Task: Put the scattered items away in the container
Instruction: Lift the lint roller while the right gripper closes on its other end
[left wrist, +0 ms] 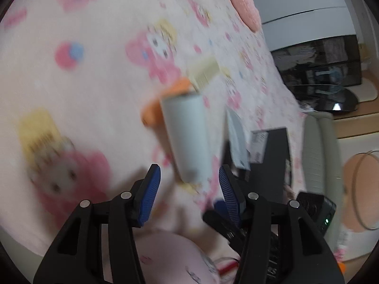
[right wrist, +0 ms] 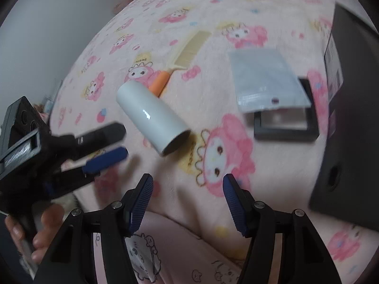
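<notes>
A white tube (left wrist: 187, 137) (right wrist: 151, 116) lies on the pink cartoon-print blanket. Behind it is a cream comb with an orange handle (right wrist: 187, 52) (left wrist: 203, 73). A pale blue zip pouch (right wrist: 263, 75) (left wrist: 236, 137) rests partly over a flat black frame (right wrist: 284, 127). A tall black box (right wrist: 350, 118) (left wrist: 272, 151) stands at the right. My left gripper (left wrist: 189, 187) (right wrist: 118, 142) is open, its tips on either side of the tube's near end without pressing on it. My right gripper (right wrist: 188, 187) is open over bare blanket, nothing between its fingers.
The blanket (right wrist: 236, 11) covers a soft bed. A person's hand (right wrist: 45, 222) holds the left gripper. Beyond the bed's right edge are a round pink cushion (left wrist: 244, 9), a white cabinet (left wrist: 308, 11), a dark shelf unit (left wrist: 327, 61) and a wooden surface (left wrist: 355, 118).
</notes>
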{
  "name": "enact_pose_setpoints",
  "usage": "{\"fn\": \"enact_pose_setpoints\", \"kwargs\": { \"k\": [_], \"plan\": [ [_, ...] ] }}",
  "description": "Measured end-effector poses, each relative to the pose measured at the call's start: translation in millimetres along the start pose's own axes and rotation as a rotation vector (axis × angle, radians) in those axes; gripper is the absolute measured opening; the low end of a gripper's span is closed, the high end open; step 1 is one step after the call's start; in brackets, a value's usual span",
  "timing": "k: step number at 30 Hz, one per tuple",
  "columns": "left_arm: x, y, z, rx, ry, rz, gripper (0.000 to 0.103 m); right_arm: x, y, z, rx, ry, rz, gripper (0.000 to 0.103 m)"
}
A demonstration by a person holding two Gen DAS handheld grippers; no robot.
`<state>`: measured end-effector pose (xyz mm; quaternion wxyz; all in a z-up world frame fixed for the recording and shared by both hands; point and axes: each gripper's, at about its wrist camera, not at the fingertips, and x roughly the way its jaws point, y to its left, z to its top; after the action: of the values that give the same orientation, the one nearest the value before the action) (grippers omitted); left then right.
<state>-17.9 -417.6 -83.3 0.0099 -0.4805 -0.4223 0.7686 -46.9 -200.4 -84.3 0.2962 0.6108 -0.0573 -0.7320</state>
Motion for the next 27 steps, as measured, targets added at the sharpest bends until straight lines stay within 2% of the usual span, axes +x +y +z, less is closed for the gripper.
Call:
{"fn": "enact_pose_setpoints", "kwargs": {
  "k": [2, 4, 6, 9, 12, 15, 18, 22, 27],
  "plan": [
    [-2, -5, 18, 0.068, -0.095, 0.057, 0.052, 7, -7, 5, 0.061, -0.004, 0.082, 0.058],
    [-2, -8, 36, 0.140, -0.194, 0.046, 0.053, 13, -10, 16, 0.111, -0.037, 0.106, 0.058],
    [7, -10, 48, 0.181, -0.214, 0.049, 0.054, 18, -11, 28, 0.128, -0.061, 0.113, 0.058],
    [34, -14, 54, 0.222, -0.104, 0.090, 0.052, 27, -17, 39, 0.170, -0.092, 0.105, 0.058],
    [48, -18, 40, 0.250, -0.018, 0.073, 0.048, 32, -20, 41, 0.196, -0.081, 0.173, 0.058],
    [45, -29, 25, 0.288, -0.010, 0.102, 0.047, 31, -15, 39, 0.181, -0.086, 0.205, 0.058],
    [33, -37, 15, 0.304, -0.012, 0.096, 0.047, 28, -16, 34, 0.189, -0.089, 0.240, 0.058],
    [21, -47, 5, 0.311, 0.011, 0.078, 0.047, 20, -14, 28, 0.176, -0.096, 0.217, 0.057],
    [15, -51, -5, 0.289, 0.014, 0.120, 0.047, 8, -7, 27, 0.147, -0.117, 0.242, 0.057]
  ]
}}
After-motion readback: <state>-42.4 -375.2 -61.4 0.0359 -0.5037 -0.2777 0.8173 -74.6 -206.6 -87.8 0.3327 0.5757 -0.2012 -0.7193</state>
